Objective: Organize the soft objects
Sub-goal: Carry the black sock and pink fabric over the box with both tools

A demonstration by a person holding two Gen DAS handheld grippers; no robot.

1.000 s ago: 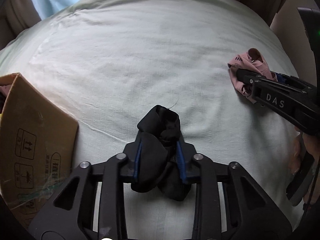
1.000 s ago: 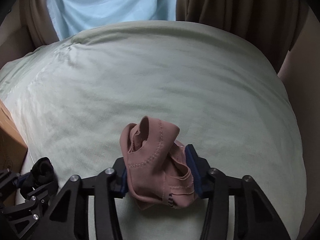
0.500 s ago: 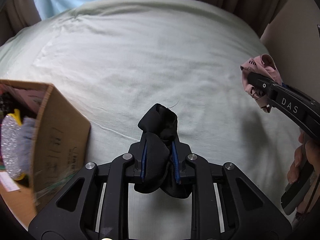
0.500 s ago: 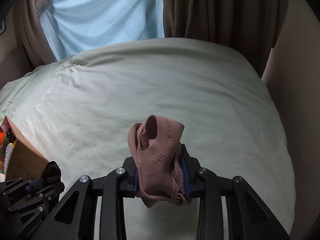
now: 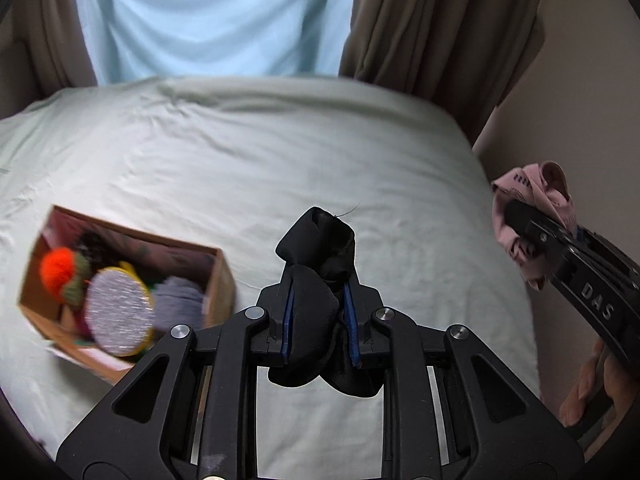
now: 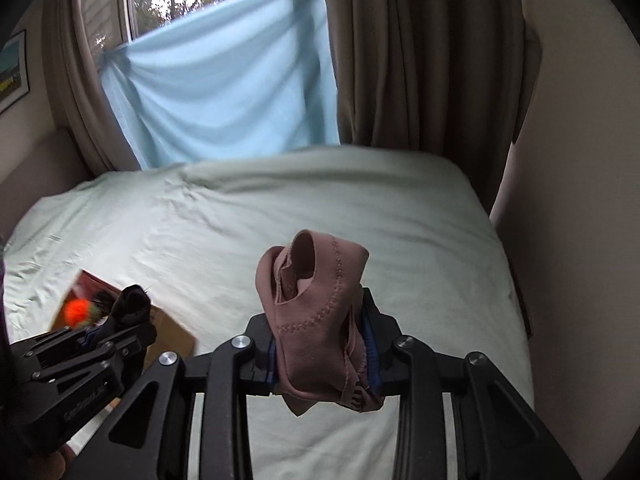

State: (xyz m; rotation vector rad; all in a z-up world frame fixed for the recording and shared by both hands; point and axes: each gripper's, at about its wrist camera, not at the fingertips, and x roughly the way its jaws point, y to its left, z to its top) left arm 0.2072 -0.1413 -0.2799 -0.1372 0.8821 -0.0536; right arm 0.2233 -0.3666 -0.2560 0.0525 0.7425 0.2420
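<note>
above the pale green bed [image 5: 224,168], mid-carry: open cardboard box of soft toys [image 5: 218,280] sits left. left tool [image 5: 318,322] pinches a bunched black cloth [image 5: 320,256]; right tool [image 6: 324,354] pinches a crumpled pink fabric piece [image 6: 312,292]. next, probably: swing both left over the box, release.

A pale green bed [image 5: 248,168] bears one open cardboard box [image 5: 218,280].
</note>
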